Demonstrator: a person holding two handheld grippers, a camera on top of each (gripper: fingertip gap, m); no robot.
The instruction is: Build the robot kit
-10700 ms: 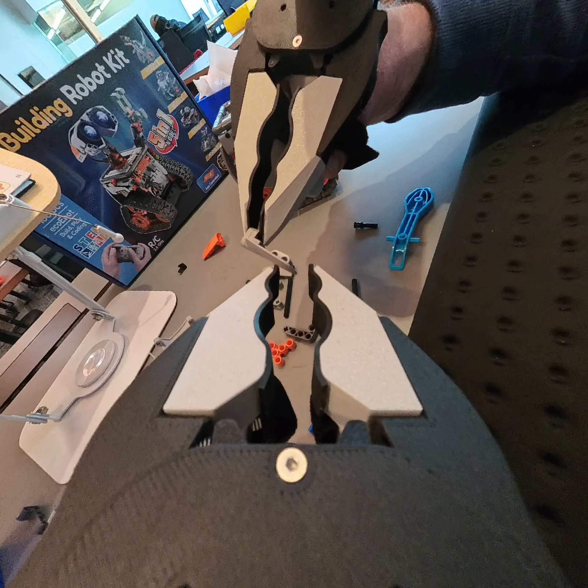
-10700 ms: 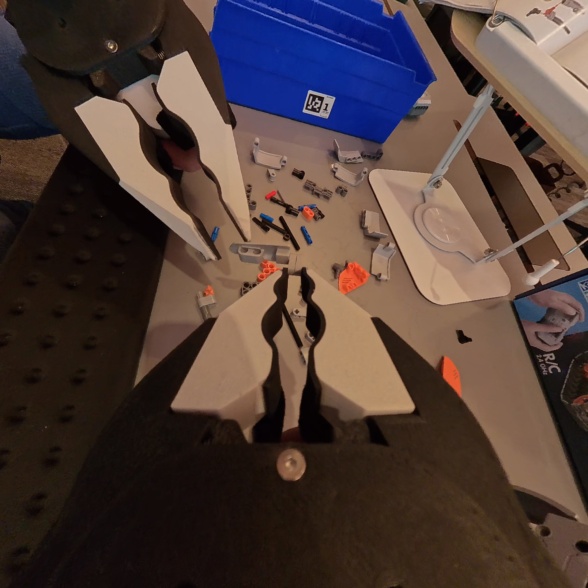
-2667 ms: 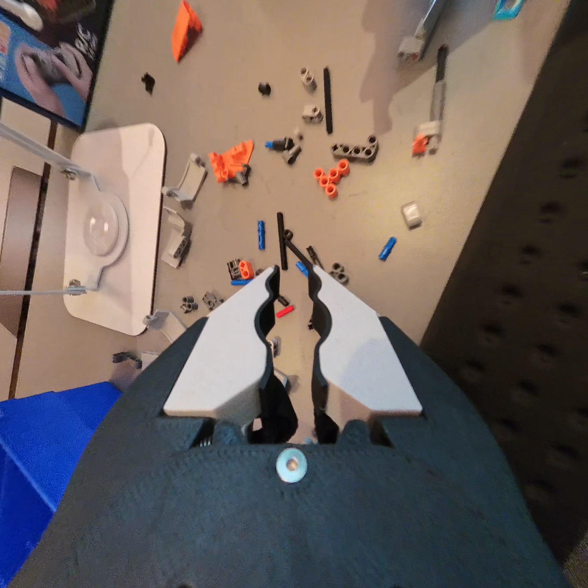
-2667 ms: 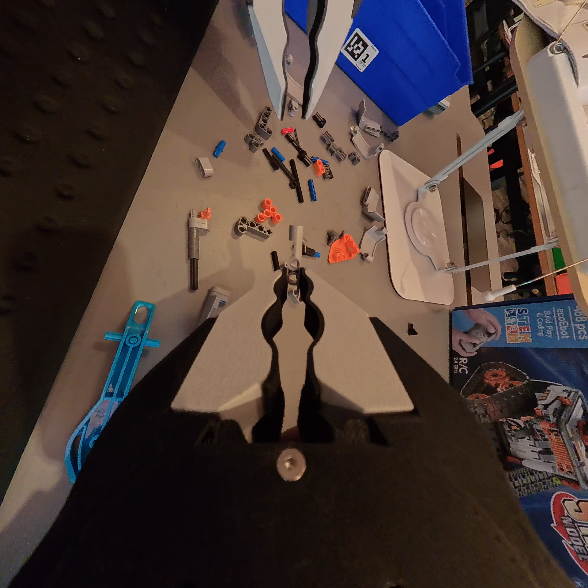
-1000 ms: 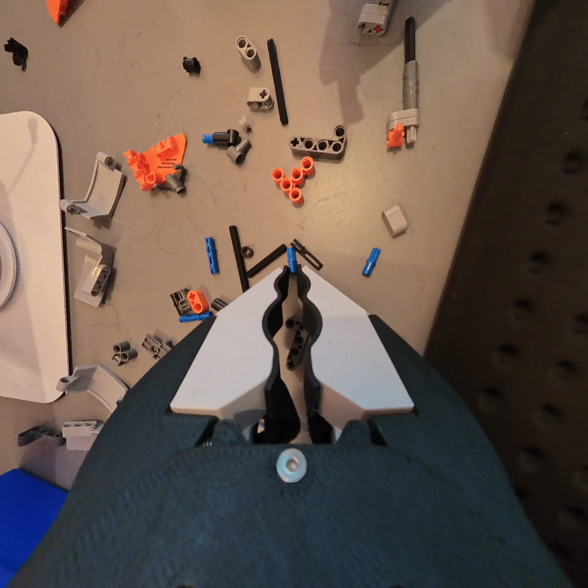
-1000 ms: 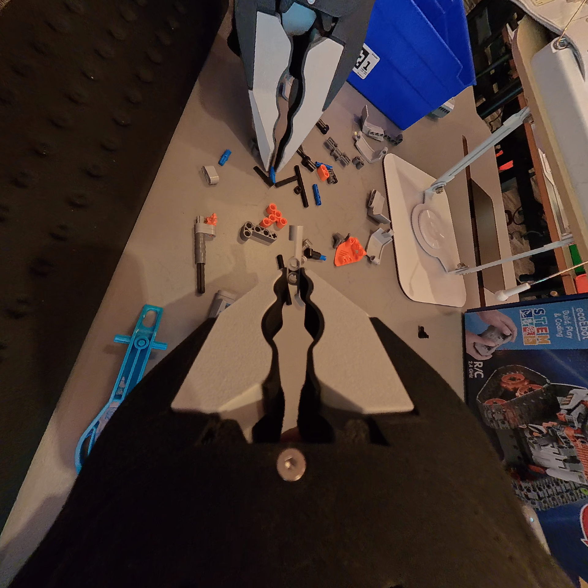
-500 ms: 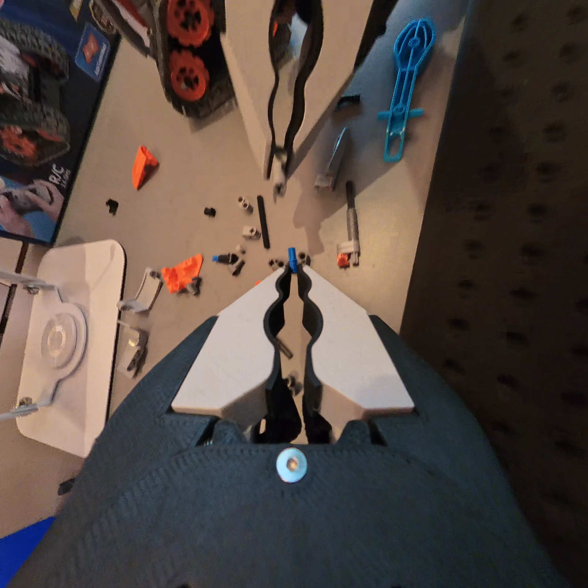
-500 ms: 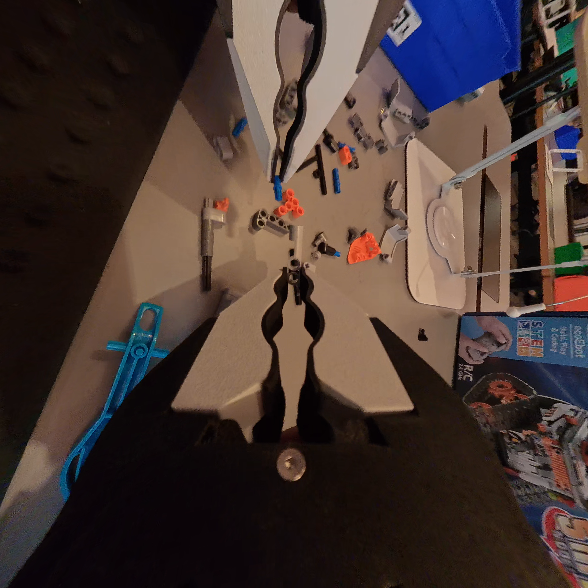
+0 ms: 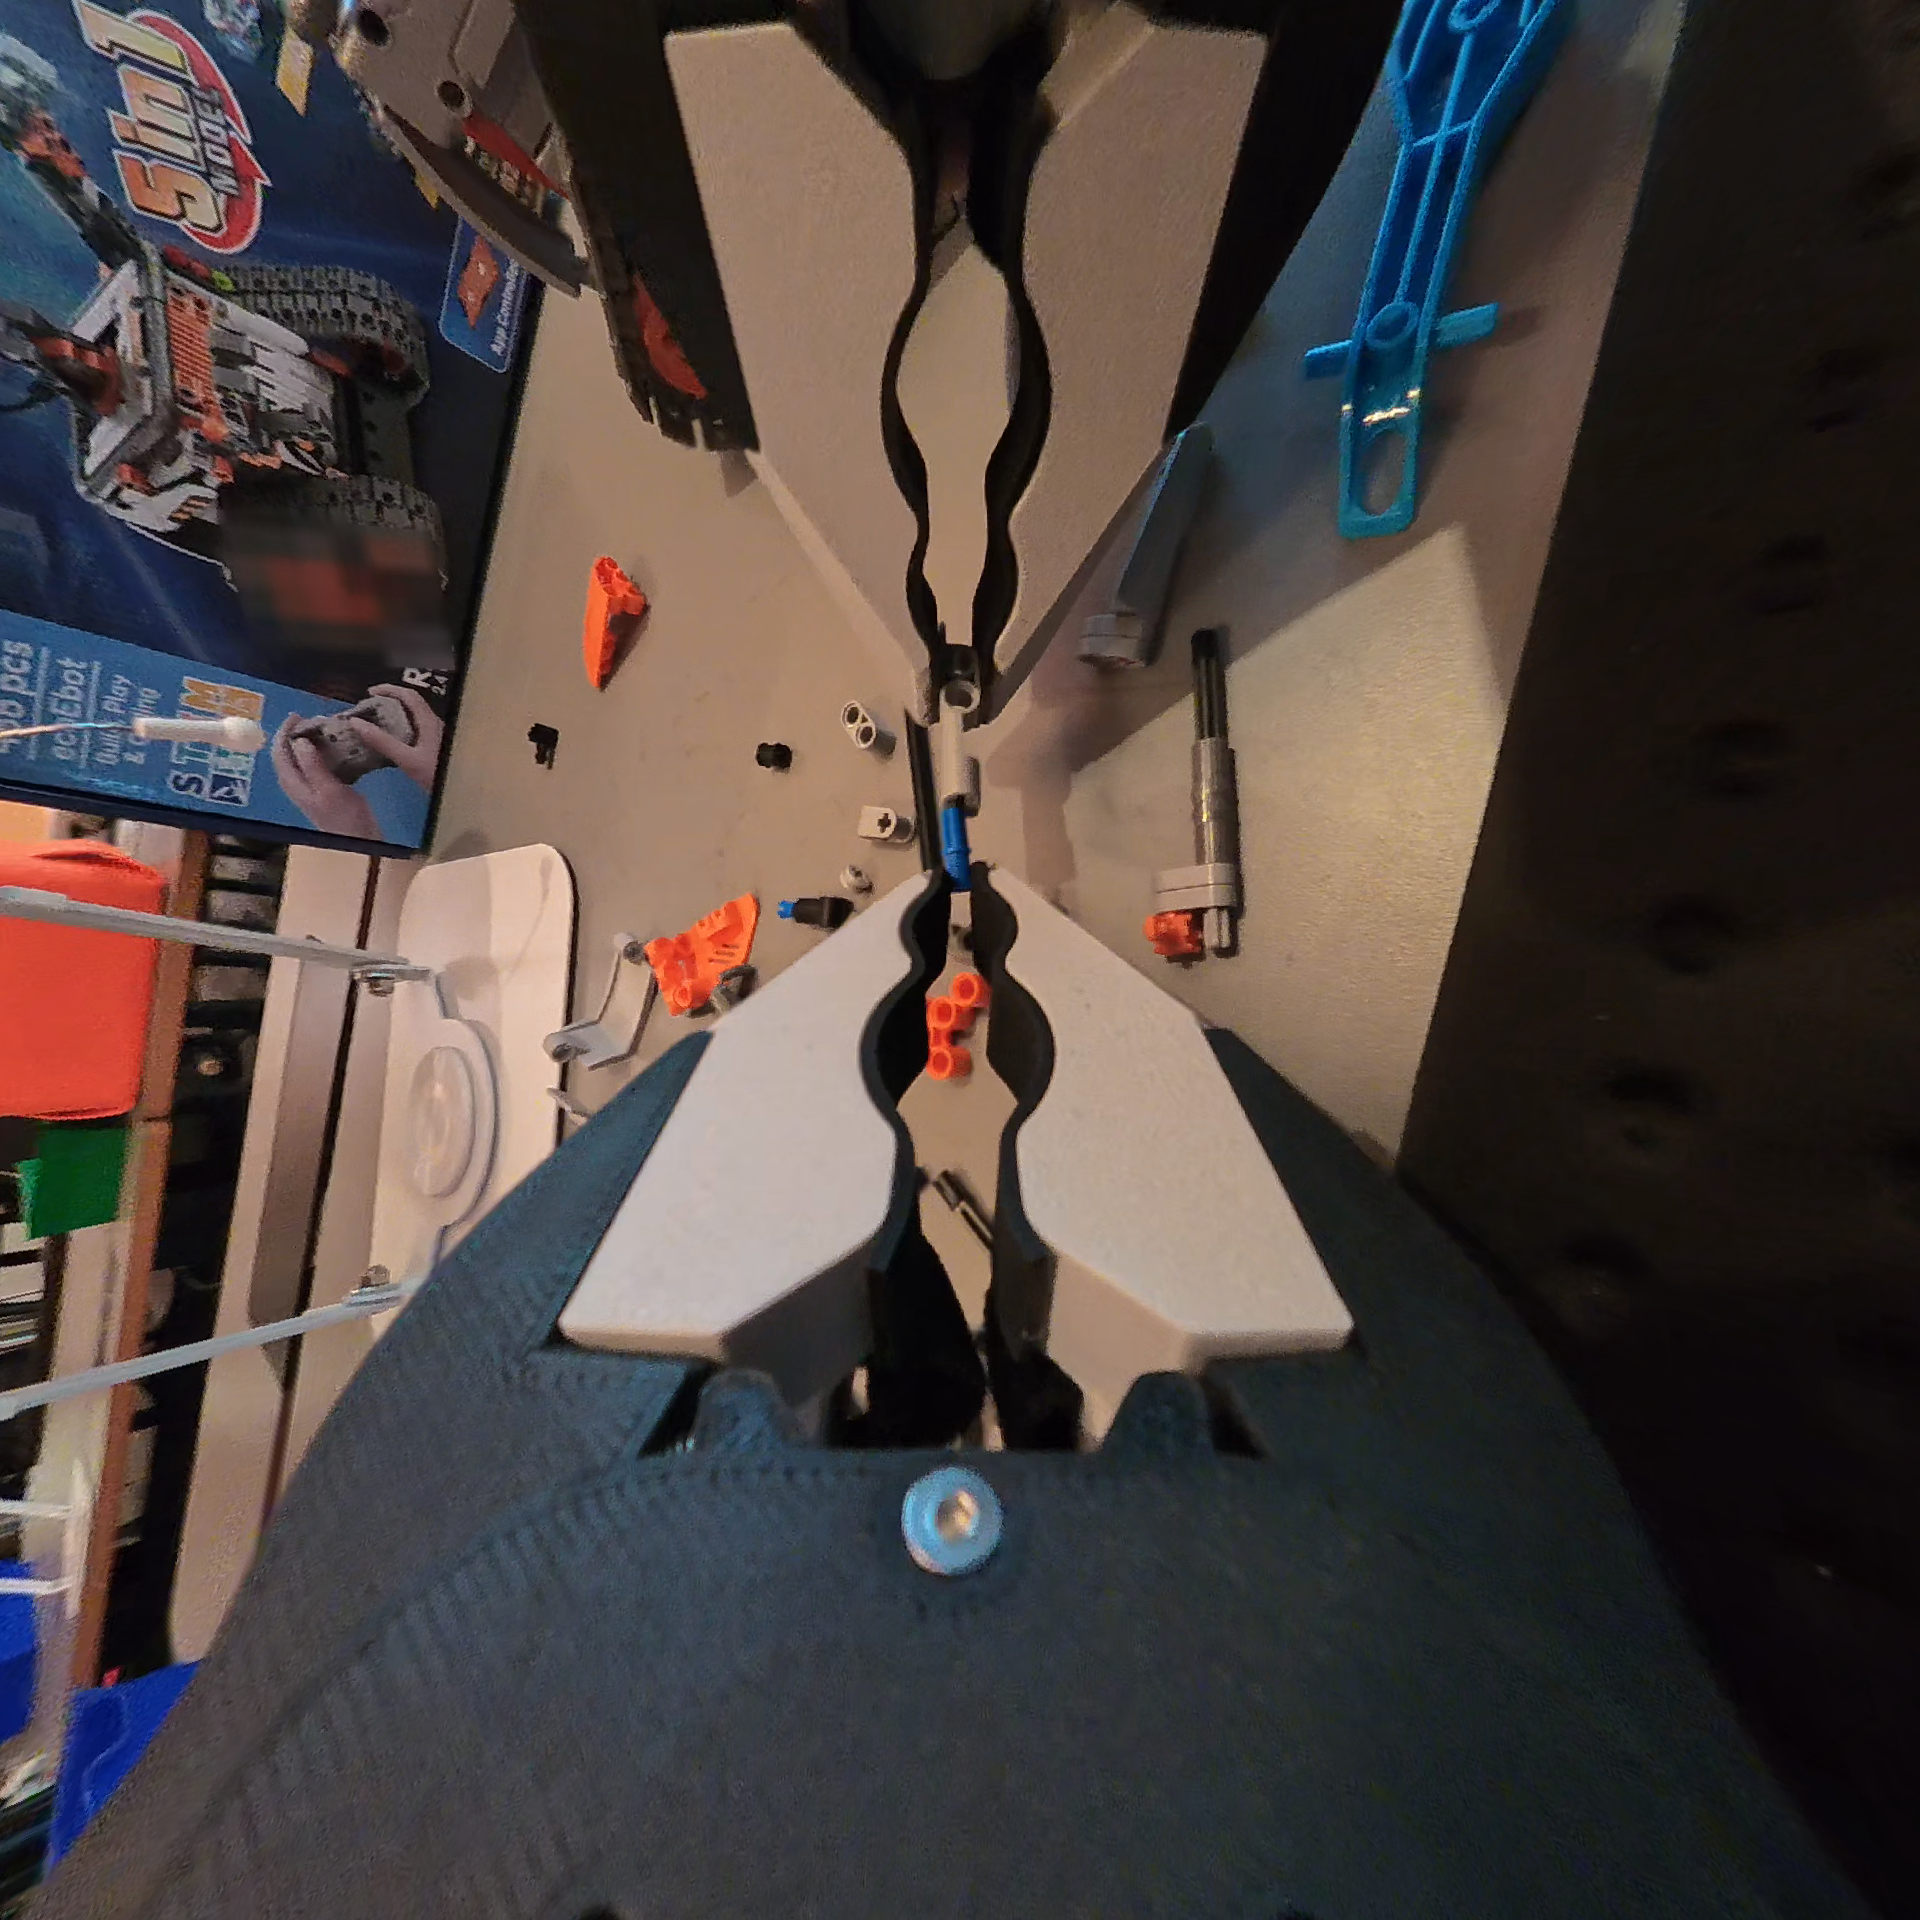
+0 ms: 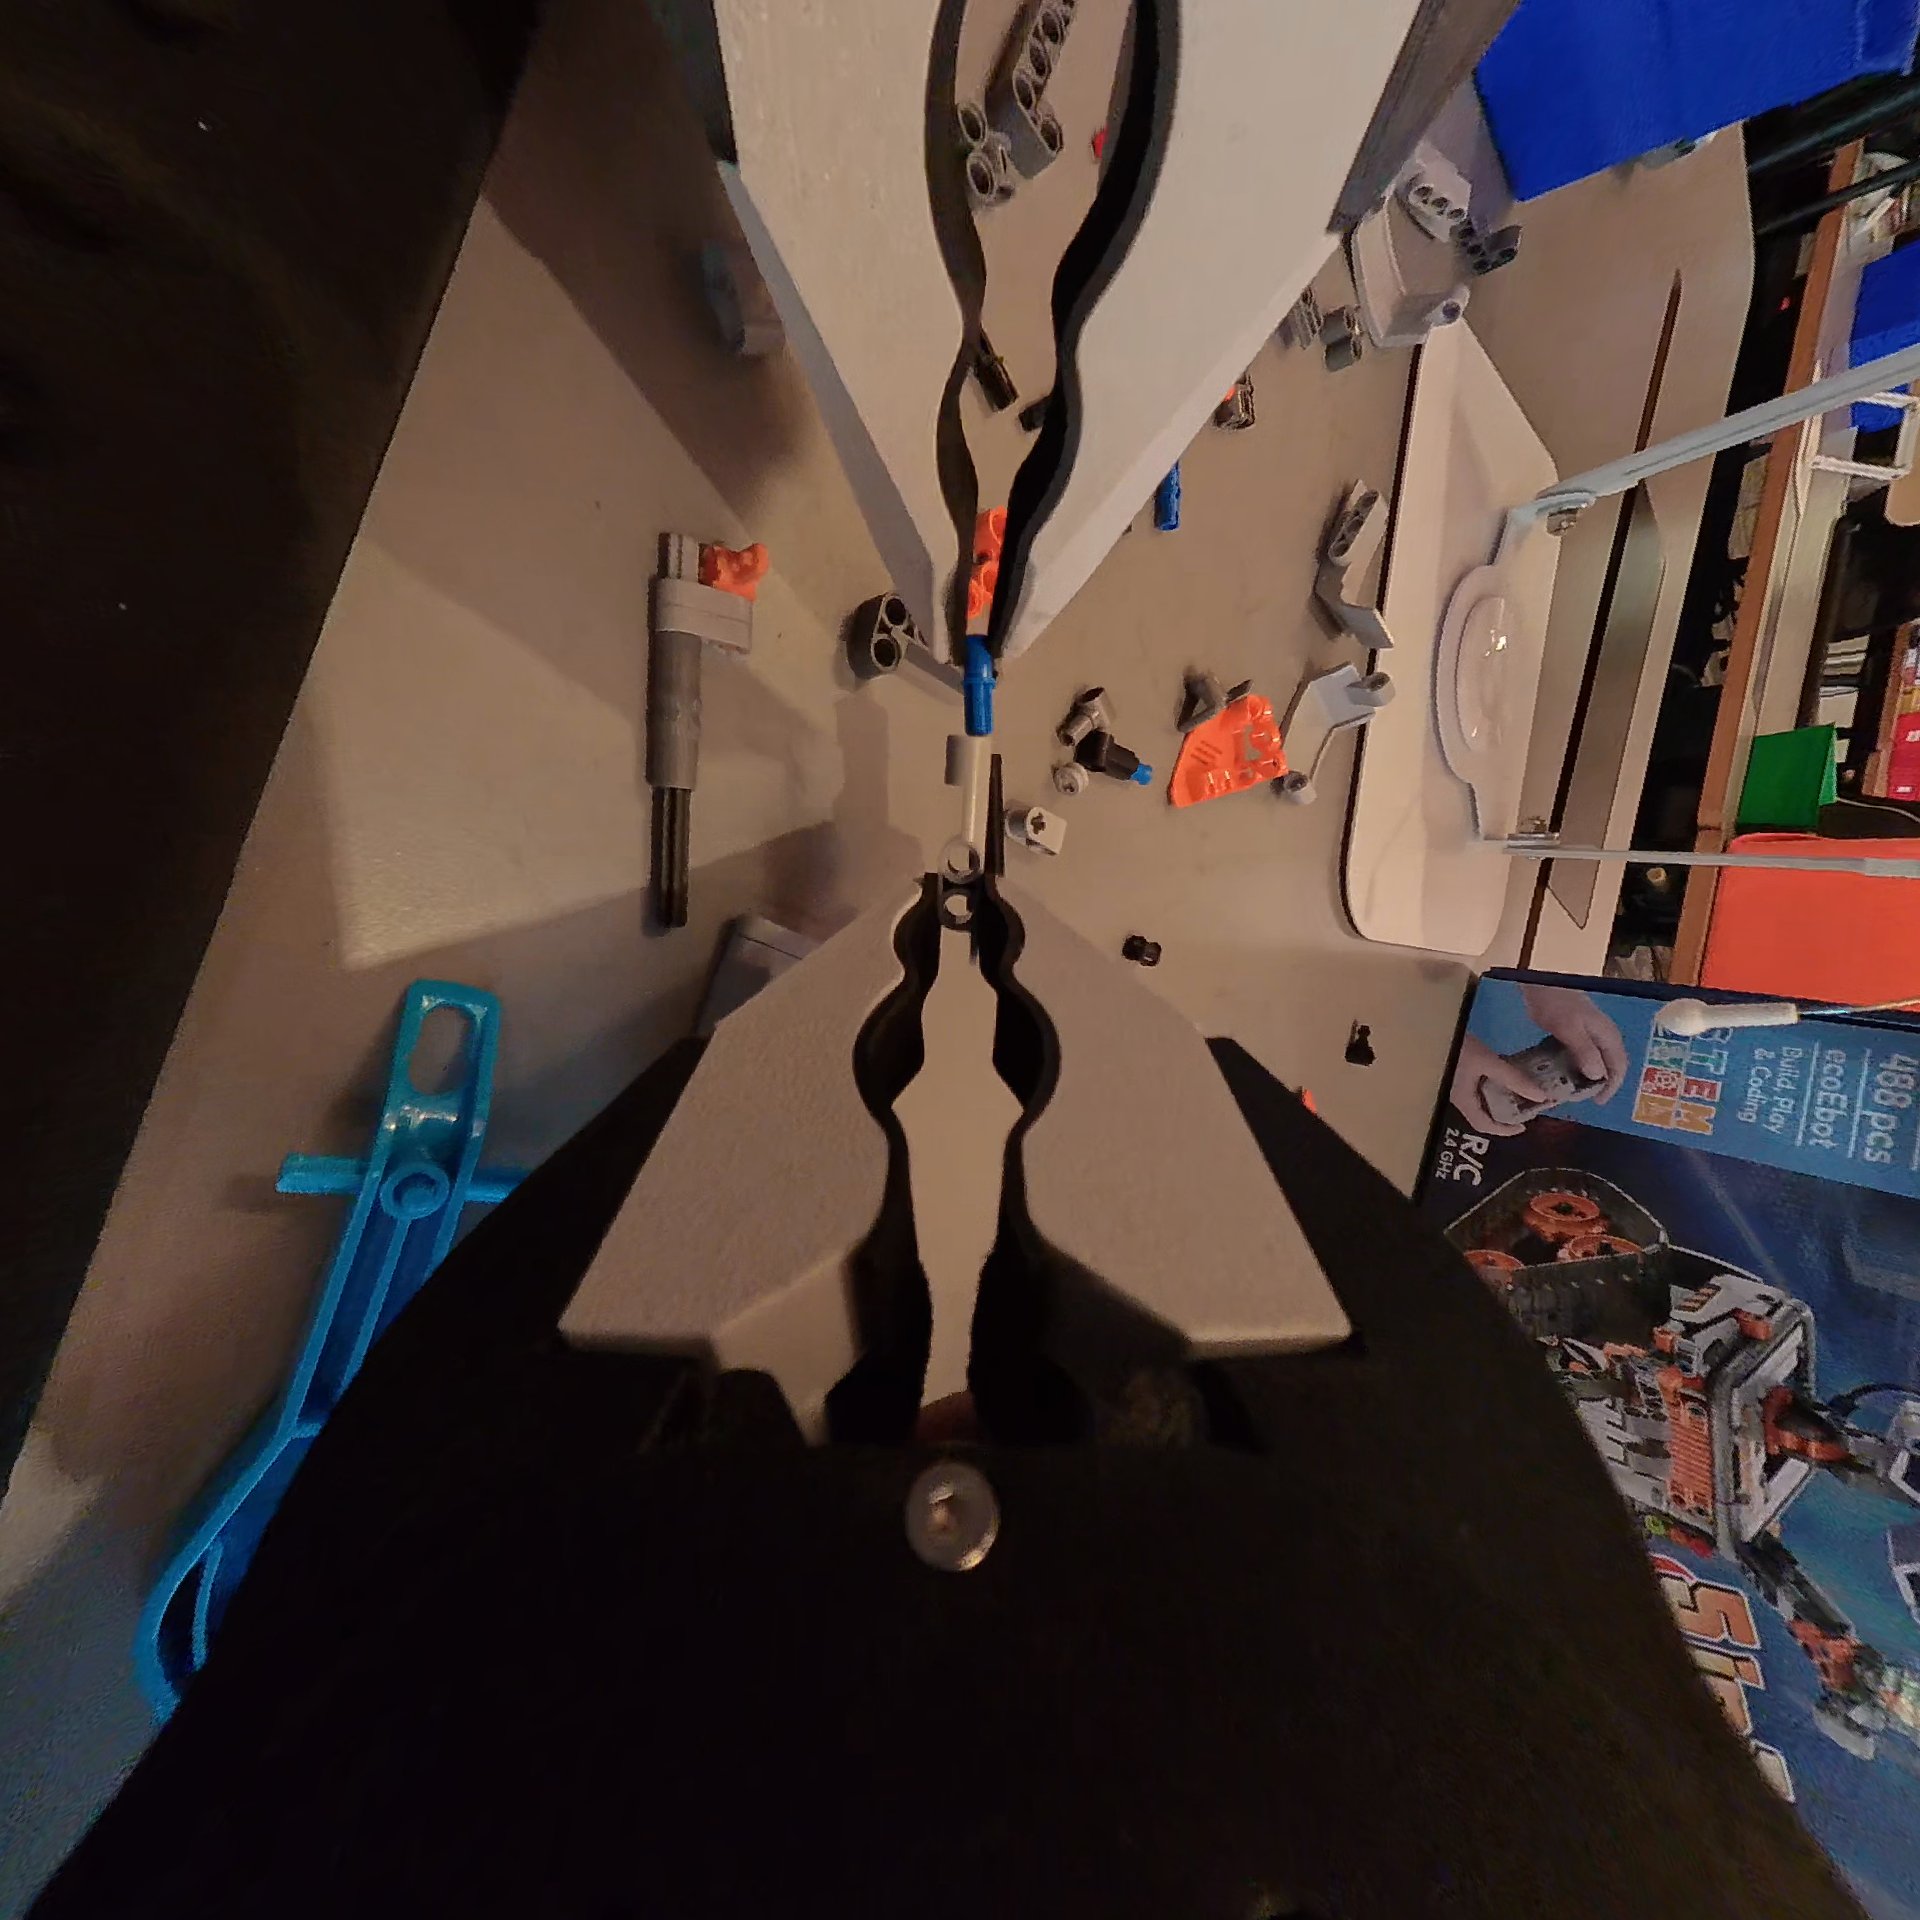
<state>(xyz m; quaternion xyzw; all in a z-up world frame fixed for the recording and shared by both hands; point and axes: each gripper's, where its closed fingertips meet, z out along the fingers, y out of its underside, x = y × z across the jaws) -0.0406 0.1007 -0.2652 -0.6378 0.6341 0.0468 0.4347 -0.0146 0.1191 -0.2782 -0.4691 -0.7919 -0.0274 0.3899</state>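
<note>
The left gripper (image 9: 958,883) is clenched on a small blue pin (image 9: 955,844), pinching one end at its very tip so the rest of the pin sticks out ahead. Facing it tip to tip, the right gripper (image 10: 961,902) is clamped on a pale grey connector piece (image 10: 964,800), a slim rod with a ring at the held end and a short sleeve at the far end. Pin and sleeve lie nearly in one line above the counter (image 10: 499,727); in the right wrist view a thin sliver of gap seems to separate them, though the left wrist view is too foreshortened to say whether the pin's nose has begun to enter the sleeve. As far as can be judged, both parts are picked up and lined up, and the pin does not look seated in the sleeve.

Directly beneath the left gripper, seen between its fingers, lies a cluster of orange connectors (image 9: 951,1023). Off to one side rests a grey axle assembly (image 10: 686,686) with a small orange block at its end, and beyond it a light blue plastic tool (image 10: 343,1247) near the counter's edge. On the other side sit an orange wedge panel (image 10: 1226,764), loose grey and black bits, a white stand base (image 10: 1423,831) and the blue kit box (image 10: 1683,1299). A blue bin (image 10: 1662,94) shows at the far corner.
</note>
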